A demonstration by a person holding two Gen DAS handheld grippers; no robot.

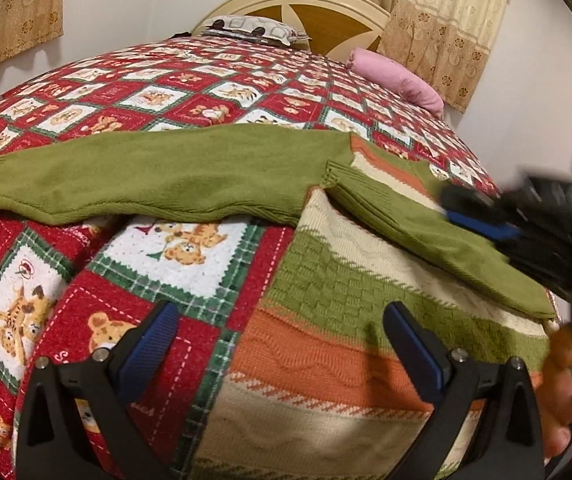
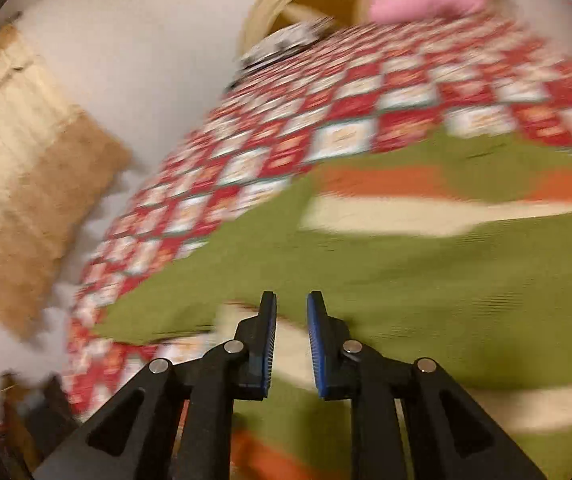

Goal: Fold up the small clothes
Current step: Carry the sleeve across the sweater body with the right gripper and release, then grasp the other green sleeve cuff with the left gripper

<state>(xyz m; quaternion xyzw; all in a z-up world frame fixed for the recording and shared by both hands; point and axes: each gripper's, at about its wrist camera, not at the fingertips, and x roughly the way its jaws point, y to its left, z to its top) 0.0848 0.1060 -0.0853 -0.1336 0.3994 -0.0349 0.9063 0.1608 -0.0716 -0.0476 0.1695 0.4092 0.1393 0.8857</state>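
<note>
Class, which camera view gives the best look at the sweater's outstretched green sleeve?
The left wrist view: the green sleeve lies sharp, cuff to shoulder, across the quilt. The right wrist view is motion-blurred; it shows only smeared green knit of the sweater, with no clear sleeve outline.

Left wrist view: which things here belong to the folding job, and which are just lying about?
In the job:
- striped sweater, one green sleeve spread out, the other sleeve folded across the body
- left tool, open
- right tool, at the folded sleeve

Lying about:
- patchwork quilt
- pink pillow
- patterned pillow
- curtains
</note>
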